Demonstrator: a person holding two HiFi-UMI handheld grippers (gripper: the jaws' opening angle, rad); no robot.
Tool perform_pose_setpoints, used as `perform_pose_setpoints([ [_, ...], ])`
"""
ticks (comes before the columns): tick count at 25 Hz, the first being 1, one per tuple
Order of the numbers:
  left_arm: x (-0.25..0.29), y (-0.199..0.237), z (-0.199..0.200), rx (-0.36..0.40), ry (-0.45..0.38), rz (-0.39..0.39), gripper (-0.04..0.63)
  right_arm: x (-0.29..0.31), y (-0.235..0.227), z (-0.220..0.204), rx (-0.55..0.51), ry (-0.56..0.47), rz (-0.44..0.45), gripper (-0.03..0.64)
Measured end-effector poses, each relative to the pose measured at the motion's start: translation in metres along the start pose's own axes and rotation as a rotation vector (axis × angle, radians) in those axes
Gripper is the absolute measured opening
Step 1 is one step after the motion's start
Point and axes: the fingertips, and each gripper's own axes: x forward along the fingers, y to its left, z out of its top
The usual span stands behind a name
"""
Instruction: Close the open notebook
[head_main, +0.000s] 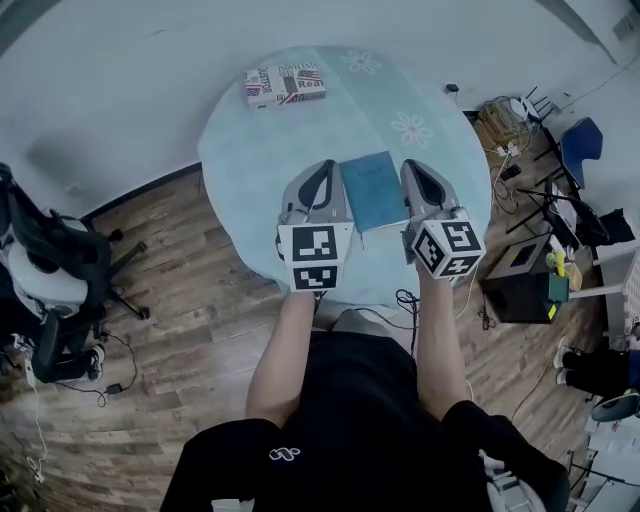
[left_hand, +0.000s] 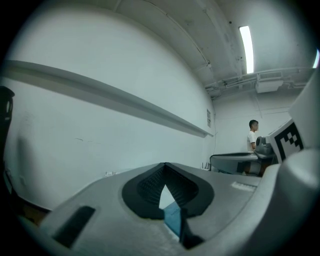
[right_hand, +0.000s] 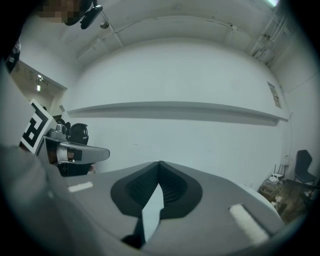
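Both tongs are closed and empty. The left tongs (head_main: 322, 170) and right tongs (head_main: 416, 170) flank the shut blue notebook (head_main: 374, 190) at its 9 and 3 o'clock on the round desk (head_main: 250, 150). Farther off, at 11 o'clock, lies a printed book (head_main: 285, 85).

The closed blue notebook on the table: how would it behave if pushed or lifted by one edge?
The notebook looks thin and lies flat, so it is probably light and will not roll or tip. Pushed, it would likely slide, perhaps wrinkling the tablecloth under it. Lifted by one edge, it may sag or fall open.
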Motion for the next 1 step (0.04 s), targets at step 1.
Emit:
perform_pose_setpoints([
  [1, 0.0004, 0.0003, -0.0015, -0.001, 0.003, 0.000, 0.003, 0.0000, 0.0000, -0.0010, 0.001, 0.001, 0.000, 0.011],
])
